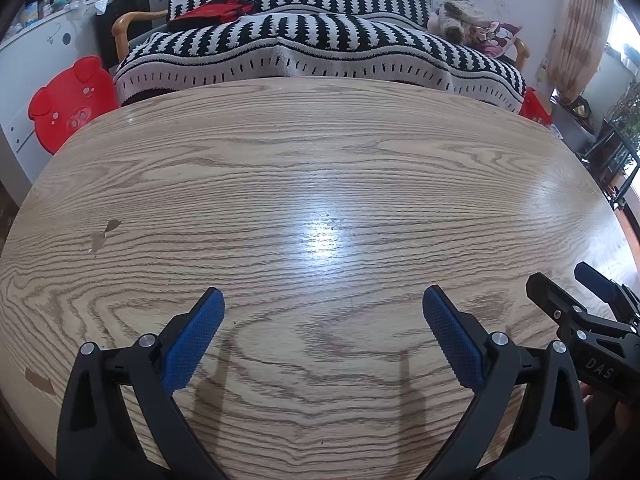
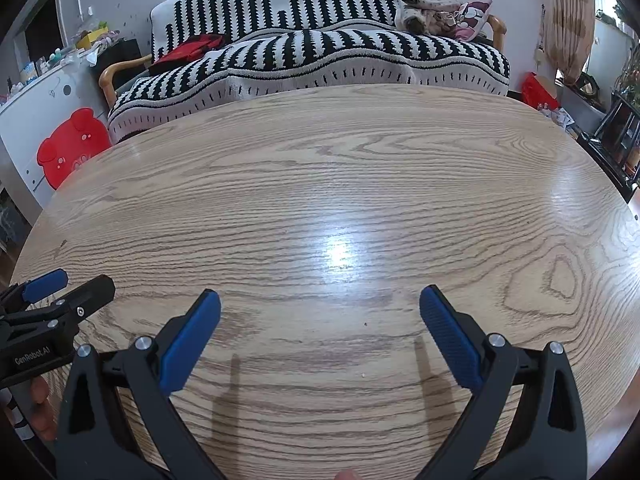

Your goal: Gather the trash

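Observation:
My left gripper [image 1: 323, 300] hovers open over the near part of the wooden table [image 1: 320, 168], with nothing between its blue pads. My right gripper [image 2: 320, 300] is open as well, above the same table [image 2: 360, 160], and holds nothing. Each gripper shows in the other's view: the right gripper [image 1: 570, 286] pokes in at the right edge, the left gripper [image 2: 76, 284] at the left edge. No piece of trash shows on the tabletop in either view; only a few small crumbs [image 2: 366, 324] and chipped patches [image 1: 102, 236] mark the wood.
Behind the table's far edge stands a sofa with a black-and-white striped cover [image 1: 320, 48], a red cloth [image 1: 212, 10] and plush toys [image 1: 460, 16] on it. A red pig-shaped stool [image 1: 72, 104] leans at the left. Dark shelving [image 2: 616, 140] stands at the right.

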Available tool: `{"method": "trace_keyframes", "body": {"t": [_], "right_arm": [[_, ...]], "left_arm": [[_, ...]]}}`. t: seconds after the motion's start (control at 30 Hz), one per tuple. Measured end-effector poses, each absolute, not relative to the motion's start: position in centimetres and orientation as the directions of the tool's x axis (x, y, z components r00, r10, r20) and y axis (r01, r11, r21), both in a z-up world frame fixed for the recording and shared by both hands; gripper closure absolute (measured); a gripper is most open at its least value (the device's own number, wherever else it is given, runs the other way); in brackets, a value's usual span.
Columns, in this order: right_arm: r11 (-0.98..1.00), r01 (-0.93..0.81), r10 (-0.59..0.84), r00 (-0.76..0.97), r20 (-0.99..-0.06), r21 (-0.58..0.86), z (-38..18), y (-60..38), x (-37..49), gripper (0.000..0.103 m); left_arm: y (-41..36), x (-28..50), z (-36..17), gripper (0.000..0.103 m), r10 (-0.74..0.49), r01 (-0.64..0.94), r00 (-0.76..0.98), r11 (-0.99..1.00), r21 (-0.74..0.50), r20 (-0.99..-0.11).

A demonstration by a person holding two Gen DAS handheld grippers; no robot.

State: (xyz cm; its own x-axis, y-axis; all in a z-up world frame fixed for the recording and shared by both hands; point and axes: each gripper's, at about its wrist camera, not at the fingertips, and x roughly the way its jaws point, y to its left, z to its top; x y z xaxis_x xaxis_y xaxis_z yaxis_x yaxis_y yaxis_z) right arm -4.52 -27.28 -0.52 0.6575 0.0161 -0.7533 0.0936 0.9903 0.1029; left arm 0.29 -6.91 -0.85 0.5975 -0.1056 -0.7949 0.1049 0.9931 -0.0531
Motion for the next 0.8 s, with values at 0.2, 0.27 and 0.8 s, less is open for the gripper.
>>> {"method": "trace_keyframes", "body": {"t": [0.2,0.27,0.8], "right_arm": [[0.990,0.095,0.014,0.656,-0.755,0.102,-0.67,-27.20,-4.56,0.007],[0.990,0.095,0.015,0.656,-0.755,0.103,-0.67,-27.22,-4.57,0.007],[0.991,0.093,0.015,0.652,-0.758,0.100,-1.00,-27.24,-4.69,0.007]], "left_arm": [[-6.97,0.21,-0.85,0.007,-0.106,0.108,0.598,0.993,-0.051,-0.795],[-7.11,0.13,-0.83,0.007,-0.106,0.108,0.597,0.993,-0.051,-0.795],[-7.32,0.12,-0.88,0.007,-0.110,0.113,0.595,0.992,-0.053,-0.797]]}}
